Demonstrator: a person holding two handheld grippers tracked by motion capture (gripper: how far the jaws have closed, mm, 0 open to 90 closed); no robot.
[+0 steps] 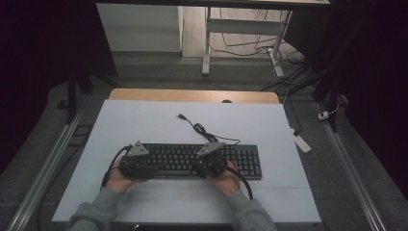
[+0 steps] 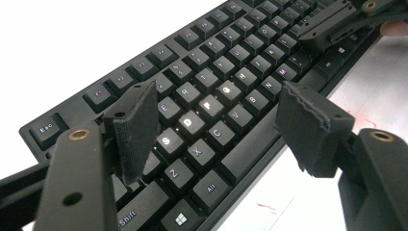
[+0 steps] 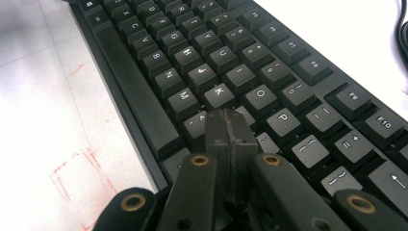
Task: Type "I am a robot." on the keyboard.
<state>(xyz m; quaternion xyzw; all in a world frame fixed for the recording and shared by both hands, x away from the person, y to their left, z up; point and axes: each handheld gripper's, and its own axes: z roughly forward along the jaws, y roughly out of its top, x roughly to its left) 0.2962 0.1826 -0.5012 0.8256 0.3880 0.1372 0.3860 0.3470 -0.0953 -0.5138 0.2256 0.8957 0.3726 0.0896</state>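
Observation:
A black keyboard lies across the white table, and its cable curls back to a loose USB plug. My left gripper hovers over the keyboard's left end. In the left gripper view it stands open, its pads spread above the S, D and F keys, with nothing between them. My right gripper is over the keyboard's middle. In the right gripper view it is shut with its jaws pressed together, the tip low over the keys beside K. I cannot tell whether it touches a key.
Faint red marks show on the white mat in front of the keyboard. Beyond the table's wooden back edge stand desk legs and floor cables. Metal rails run along both sides, and a white object lies off the right edge.

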